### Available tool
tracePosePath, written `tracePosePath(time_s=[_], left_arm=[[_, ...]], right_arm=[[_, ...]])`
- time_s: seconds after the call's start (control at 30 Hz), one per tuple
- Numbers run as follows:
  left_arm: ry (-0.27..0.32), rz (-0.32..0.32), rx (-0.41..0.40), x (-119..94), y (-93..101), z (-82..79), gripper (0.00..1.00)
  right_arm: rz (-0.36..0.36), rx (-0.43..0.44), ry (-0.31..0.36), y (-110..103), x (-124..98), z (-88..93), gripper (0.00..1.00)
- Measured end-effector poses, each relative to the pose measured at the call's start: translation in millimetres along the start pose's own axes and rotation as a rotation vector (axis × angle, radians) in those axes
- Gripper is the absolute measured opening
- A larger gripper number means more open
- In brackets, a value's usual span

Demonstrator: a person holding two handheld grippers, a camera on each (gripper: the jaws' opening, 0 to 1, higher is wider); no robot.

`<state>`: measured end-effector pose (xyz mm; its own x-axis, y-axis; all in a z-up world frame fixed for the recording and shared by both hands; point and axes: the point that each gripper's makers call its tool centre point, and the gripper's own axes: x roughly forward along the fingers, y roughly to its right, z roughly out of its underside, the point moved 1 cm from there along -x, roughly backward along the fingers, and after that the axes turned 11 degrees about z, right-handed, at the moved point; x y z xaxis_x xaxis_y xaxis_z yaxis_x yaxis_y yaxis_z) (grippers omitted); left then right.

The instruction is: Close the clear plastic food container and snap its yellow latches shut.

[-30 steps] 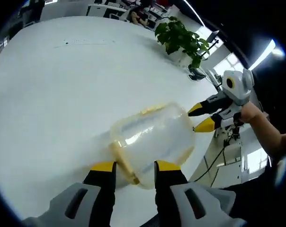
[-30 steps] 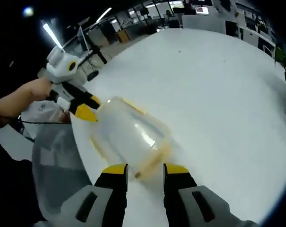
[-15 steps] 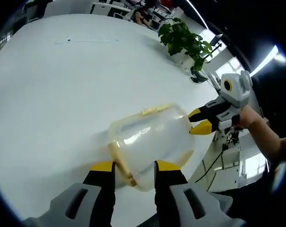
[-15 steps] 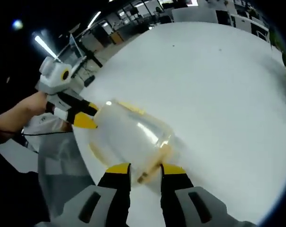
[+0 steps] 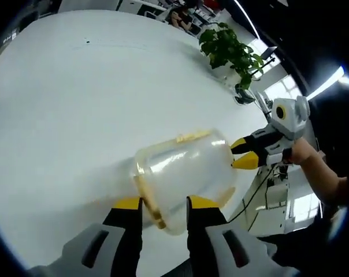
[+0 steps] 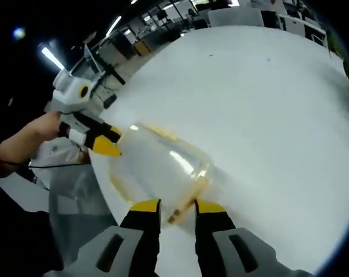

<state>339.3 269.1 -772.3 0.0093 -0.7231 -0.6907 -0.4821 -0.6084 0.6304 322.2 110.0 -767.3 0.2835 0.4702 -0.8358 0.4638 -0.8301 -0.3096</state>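
- Left gripper (image 5: 159, 203): jaws narrowly apart, one on each side of a yellow latch (image 5: 149, 199) at the near end of the container (image 5: 186, 176); whether they actually pinch it cannot be told.
- Right gripper (image 6: 171, 203): jaws likewise set close on either side of the latch (image 6: 183, 202) at the opposite end; a firm clamp cannot be confirmed.
- Container: clear plastic, lying on the white table (image 5: 76, 98) near its edge, between the two grippers. A further yellow latch (image 5: 192, 136) shows on its long side.
- Each gripper appears in the other's view, tips touching the container's far end, held by a hand (image 5: 302, 152).
- Plant (image 5: 229, 49) stands at the table's far edge.
- Office desks lie beyond the table.
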Motion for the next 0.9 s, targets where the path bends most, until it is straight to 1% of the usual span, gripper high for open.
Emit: tracePosePath(time_s=[0.03,0.07,0.1,0.13,0.17,0.2,0.23,0.27,0.3,0.33,0.37,0.4,0.43,0.47,0.53,0.6,0.67,0.7,0.73,0.77,0.83,0.9], left_arm=[[-0.002,-0.030,0.100,-3.7,-2.6,-3.9,0.25],[-0.001,-0.060,0.156,-10.4,-2.7,-6.5,0.21],[0.012,-0.108,0.202,-18.5,-4.4,-11.1,0.16],[0.006,-0.136,0.254,-25.2,-2.6,-13.0,0.14],[0.036,-0.145,0.321,-29.4,3.9,-19.8,0.19],[0.055,-0.121,0.350,-29.7,14.1,-22.5,0.30],[0.049,-0.110,0.390,-29.8,23.1,-24.5,0.35],[0.038,-0.096,0.447,-28.9,32.4,-26.1,0.34],[0.023,-0.059,0.527,-25.1,43.4,-27.3,0.28],[-0.023,-0.062,0.626,-20.5,51.7,-26.8,0.23],[-0.055,-0.084,0.680,-17.6,52.4,-27.3,0.20],[-0.108,-0.093,0.744,-11.3,57.6,-25.2,0.20],[-0.135,-0.086,0.771,-6.6,59.7,-24.2,0.20],[-0.160,-0.076,0.812,0.5,62.8,-24.5,0.20],[-0.189,-0.078,0.828,5.5,63.0,-25.9,0.20],[-0.204,-0.076,0.848,8.5,63.0,-27.2,0.19],[-0.211,-0.070,0.865,9.5,64.3,-26.6,0.16],[-0.214,-0.059,0.878,10.2,65.8,-25.5,0.12],[-0.218,-0.057,0.891,11.4,66.1,-24.3,0.11],[-0.219,-0.060,0.892,12.2,64.9,-24.4,0.11],[-0.228,-0.069,0.892,15.8,63.6,-23.7,0.11],[-0.237,-0.060,0.895,18.7,66.0,-21.4,0.11]], right_arm=[[0.006,-0.023,-0.007,-1.4,-3.4,0.4,0.19],[0.026,-0.073,-0.010,1.2,-6.2,-0.5,0.15],[0.057,-0.132,0.017,3.3,-11.5,-9.5,0.15],[0.085,-0.178,0.023,6.4,-15.3,-15.0,0.15],[0.107,-0.216,0.043,8.1,-18.9,-23.8,0.15],[0.131,-0.301,0.076,7.2,-22.6,-38.7,0.15],[0.143,-0.358,0.087,5.2,-26.0,-47.5,0.15],[0.135,-0.405,0.113,-1.0,-27.1,-58.7,0.15],[0.111,-0.438,0.143,-9.5,-26.7,-69.4,0.15],[0.074,-0.454,0.144,-21.3,-24.1,-79.2,0.15],[0.052,-0.472,0.129,-27.6,-20.9,-82.6,0.15],[0.038,-0.522,0.100,-35.1,-13.3,-86.1,0.15],[0.035,-0.563,0.086,-38.6,-8.3,-87.3,0.15],[0.044,-0.622,0.047,-40.7,0.7,-86.5,0.16],[0.051,-0.705,-0.010,-42.1,12.4,-82.2,0.14],[0.046,-0.754,-0.039,-47.5,15.2,-77.2,0.08],[0.015,-0.738,-0.040,-56.2,13.7,-72.9,0.00],[-0.024,-0.710,-0.045,-62.6,11.2,-67.7,0.00],[-0.042,-0.688,-0.038,-65.9,12.0,-66.2,0.00],[-0.043,-0.683,-0.036,-64.0,14.3,-63.8,0.00],[-0.036,-0.688,-0.052,-59.6,19.6,-57.8,0.01],[-0.001,-0.712,-0.068,-49.9,24.3,-54.7,0.01]])
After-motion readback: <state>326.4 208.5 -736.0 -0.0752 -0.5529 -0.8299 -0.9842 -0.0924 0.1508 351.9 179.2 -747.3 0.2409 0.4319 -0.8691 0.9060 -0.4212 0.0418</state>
